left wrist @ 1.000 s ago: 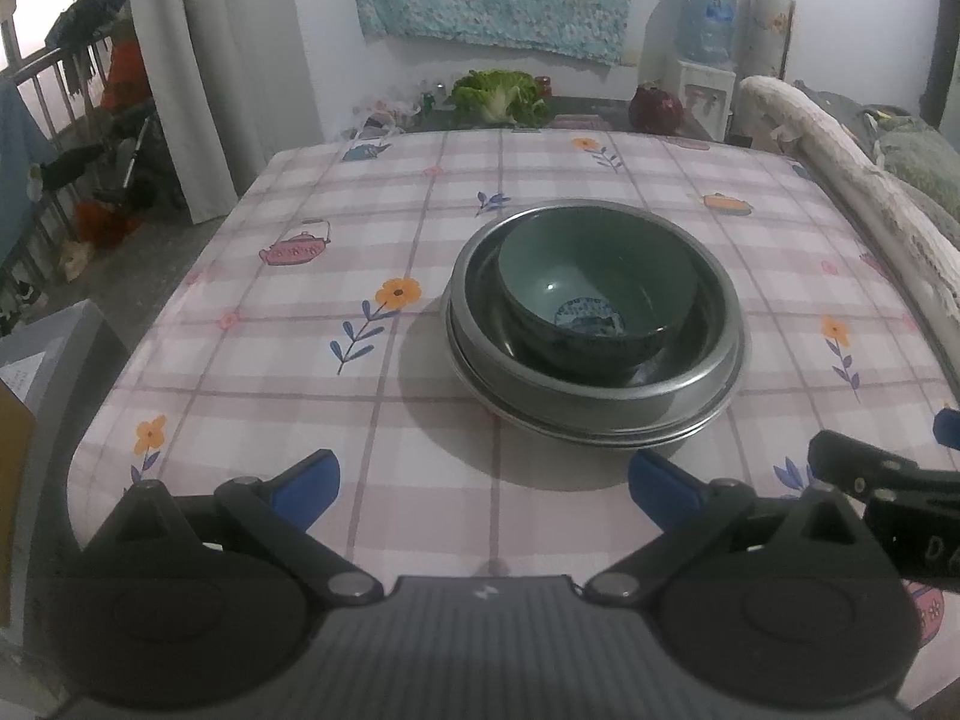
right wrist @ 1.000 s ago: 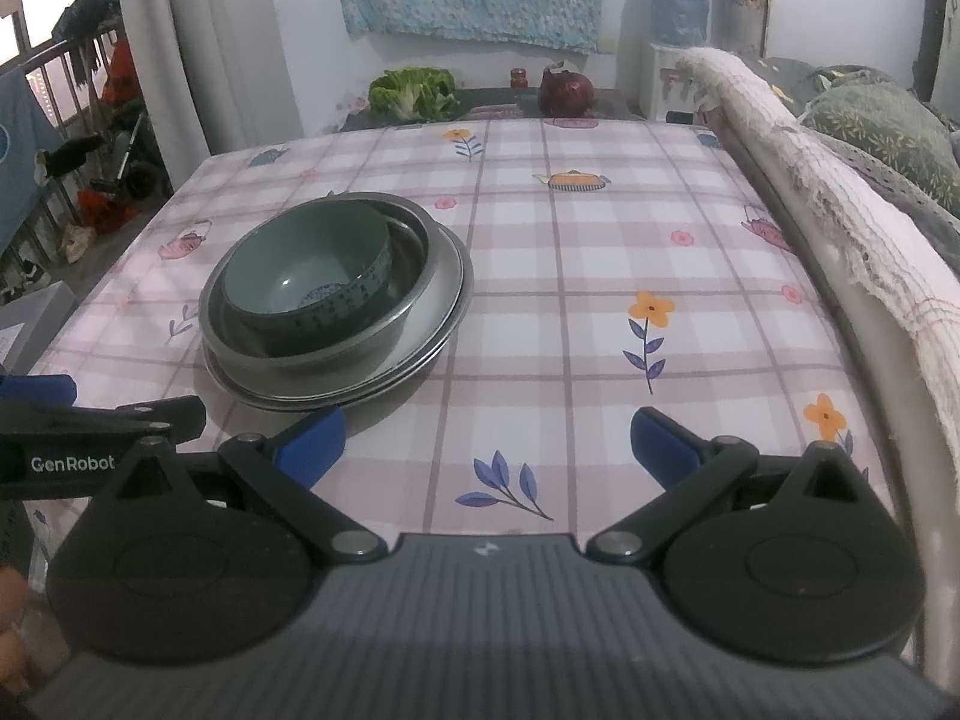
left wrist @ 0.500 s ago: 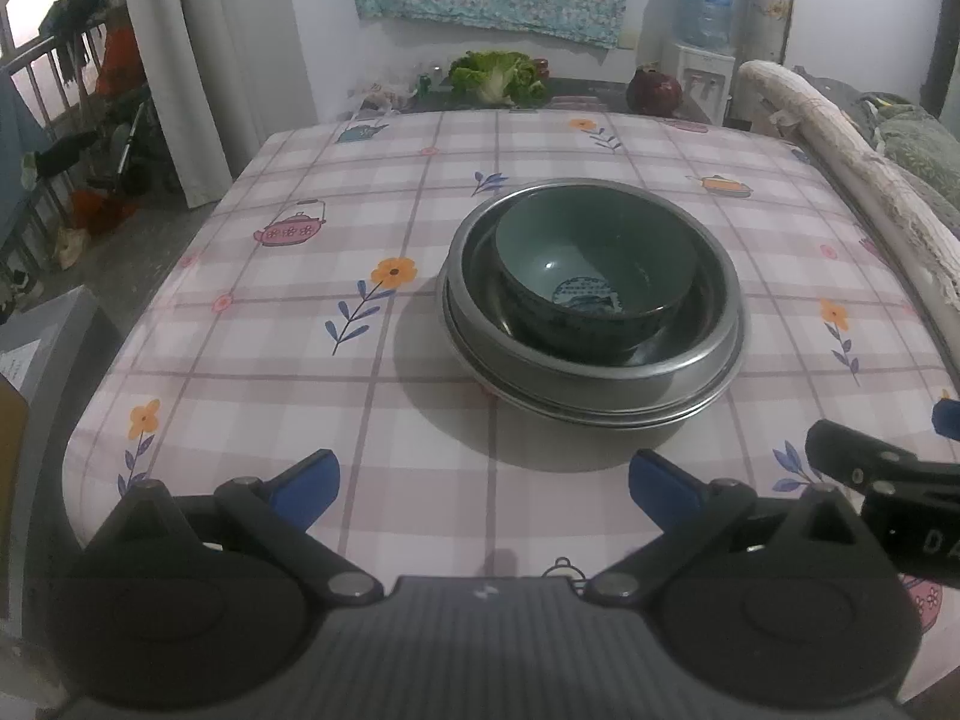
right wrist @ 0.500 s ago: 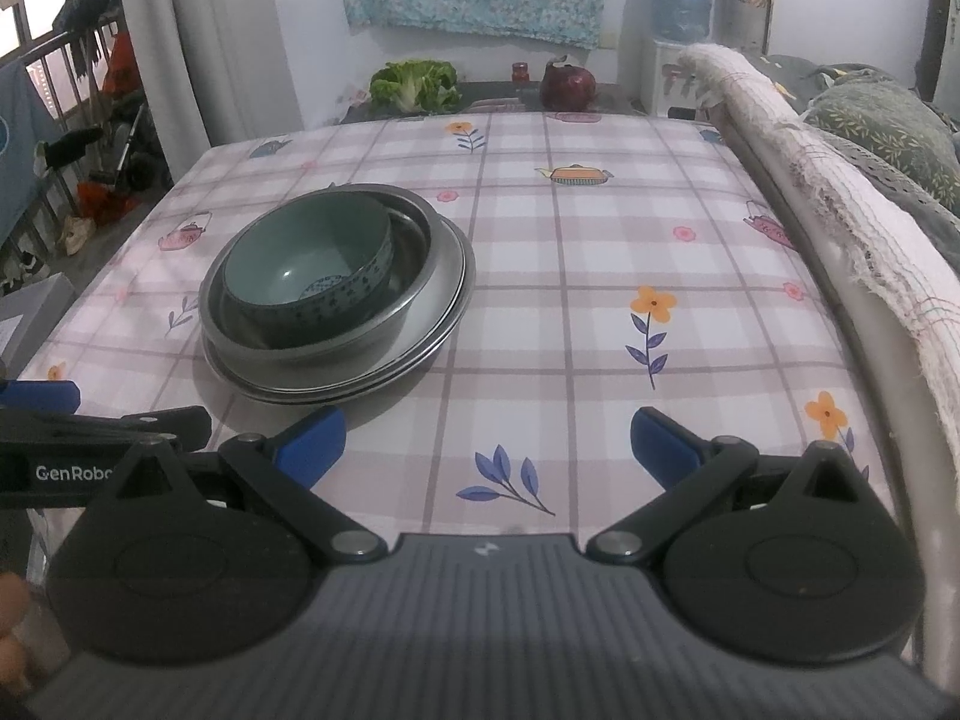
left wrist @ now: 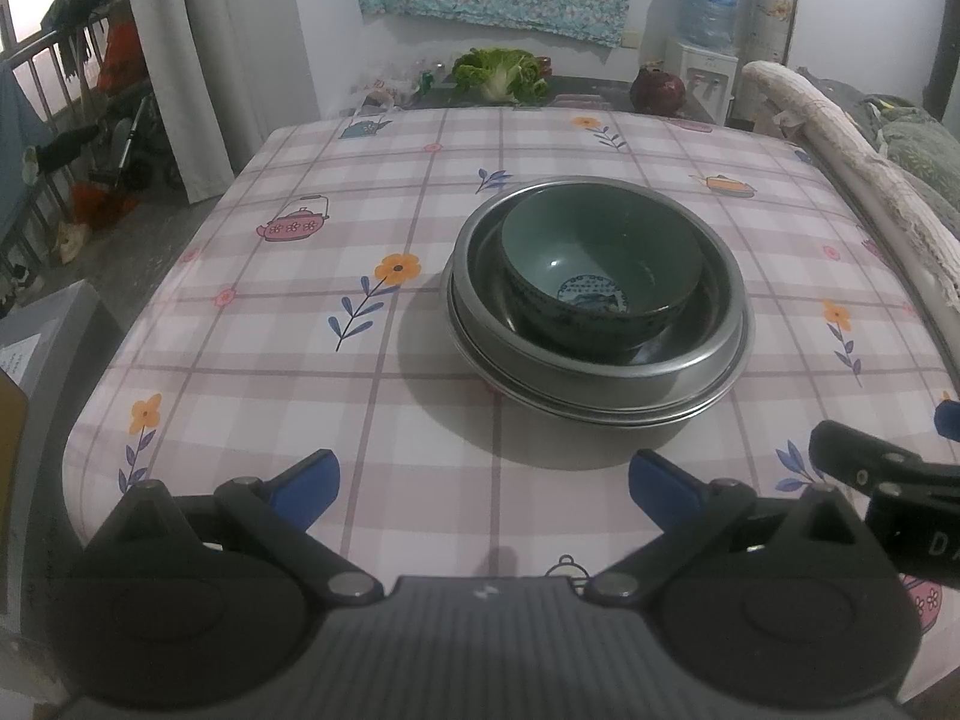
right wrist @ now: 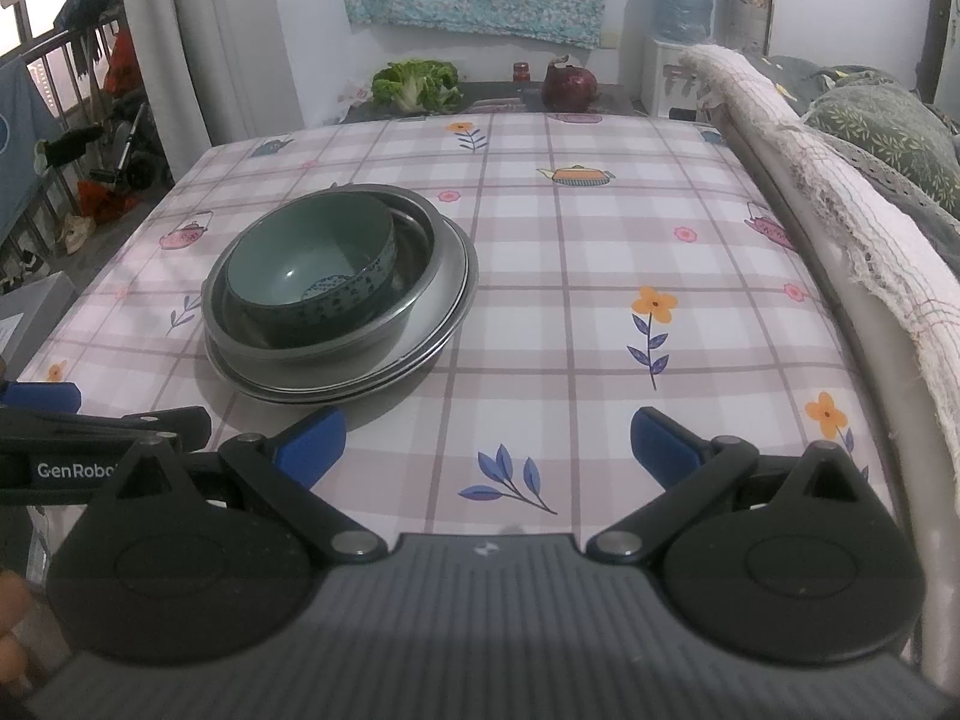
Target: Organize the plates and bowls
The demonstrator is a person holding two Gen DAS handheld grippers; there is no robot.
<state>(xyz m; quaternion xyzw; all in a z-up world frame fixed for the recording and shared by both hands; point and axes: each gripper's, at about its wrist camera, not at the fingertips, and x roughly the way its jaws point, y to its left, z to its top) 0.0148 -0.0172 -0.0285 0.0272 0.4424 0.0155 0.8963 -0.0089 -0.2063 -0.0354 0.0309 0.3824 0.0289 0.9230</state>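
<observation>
A green ceramic bowl sits inside a steel bowl, which rests on stacked steel plates in the middle of the table. The same stack shows in the right wrist view: green bowl, steel bowl, plates. My left gripper is open and empty, held back near the table's front edge, short of the stack. My right gripper is open and empty, to the right of the stack. Each gripper's side shows in the other's view.
The table wears a checked floral cloth. A padded rail with a towel runs along the right side. A cabbage and a red pot stand on a counter behind. A curtain hangs at left.
Both grippers have drawn back and risen a little from the stack, which now looks farther away. The stack has not moved. Both stay open.
</observation>
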